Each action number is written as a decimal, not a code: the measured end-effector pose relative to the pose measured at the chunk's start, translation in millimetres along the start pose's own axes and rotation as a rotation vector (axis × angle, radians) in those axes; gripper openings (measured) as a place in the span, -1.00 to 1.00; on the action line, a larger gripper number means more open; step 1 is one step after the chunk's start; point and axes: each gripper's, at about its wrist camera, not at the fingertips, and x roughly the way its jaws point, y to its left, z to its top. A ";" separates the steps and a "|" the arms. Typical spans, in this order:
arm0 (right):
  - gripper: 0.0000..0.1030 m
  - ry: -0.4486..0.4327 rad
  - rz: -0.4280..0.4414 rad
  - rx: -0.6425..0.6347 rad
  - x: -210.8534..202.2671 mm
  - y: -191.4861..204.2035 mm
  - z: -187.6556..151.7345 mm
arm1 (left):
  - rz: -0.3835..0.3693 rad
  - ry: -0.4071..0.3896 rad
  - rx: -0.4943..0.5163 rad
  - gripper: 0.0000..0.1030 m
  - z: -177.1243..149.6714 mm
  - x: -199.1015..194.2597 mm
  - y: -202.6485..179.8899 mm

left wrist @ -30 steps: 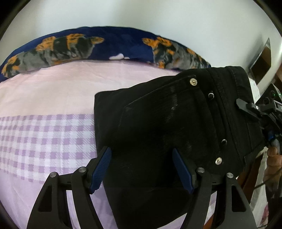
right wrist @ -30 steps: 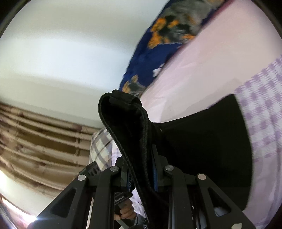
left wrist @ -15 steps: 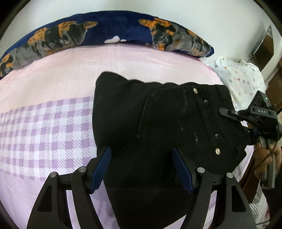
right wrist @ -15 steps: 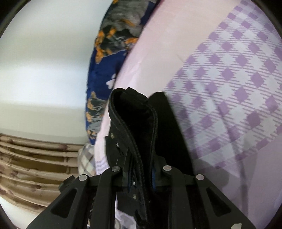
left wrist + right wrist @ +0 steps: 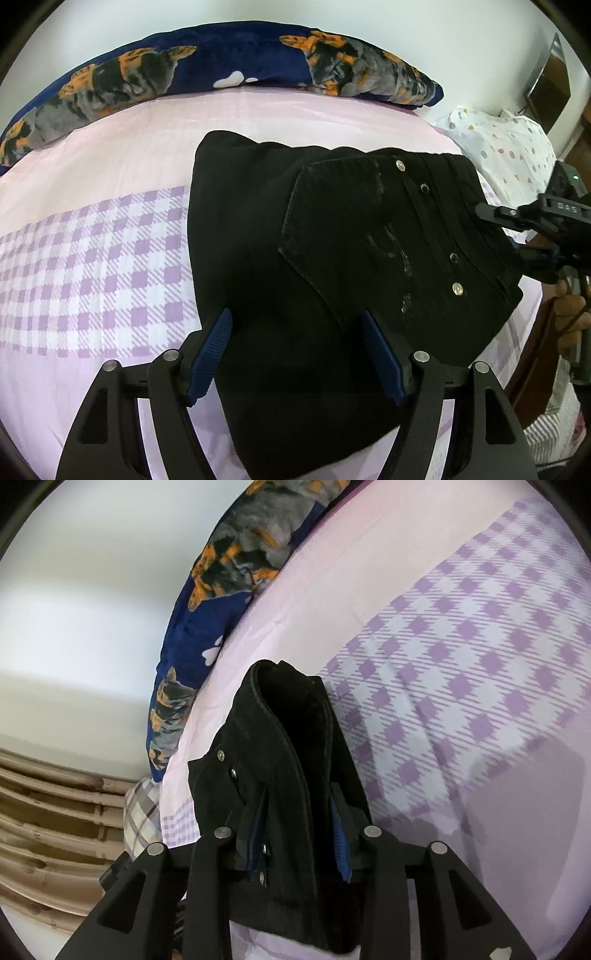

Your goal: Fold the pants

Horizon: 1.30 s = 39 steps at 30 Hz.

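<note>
Folded black pants [image 5: 280, 236] lie on the pink and purple checked bed sheet [image 5: 96, 258], back pocket and rivets facing up. My left gripper [image 5: 295, 343] stands open low over their near end, the cloth spread flat between and under its blue pads [image 5: 210, 350]. At the right edge of the left wrist view my right gripper [image 5: 506, 236] is at the waistband. In the right wrist view the jaws of the right gripper [image 5: 297, 812] are opening. The thick waistband [image 5: 280, 716] still stands between them, and the pads have come off it.
A dark blue pillow with orange and grey animals [image 5: 236, 70] runs along the far side of the bed against a white wall. A white dotted pillow [image 5: 509, 155] lies at the right. A hand [image 5: 570, 314] holds the right gripper. Beige curtains [image 5: 48, 830] hang beyond the bed.
The pants have come down from being held up by the waistband and now lie on the sheet. The right jaws have widened around the waistband. Both grippers have sunk and tipped further down.
</note>
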 end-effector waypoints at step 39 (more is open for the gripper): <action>-0.36 -0.063 -0.018 -0.021 -35.5 12.2 -51.4 | 0.019 0.019 0.015 0.40 -25.8 -23.1 -12.4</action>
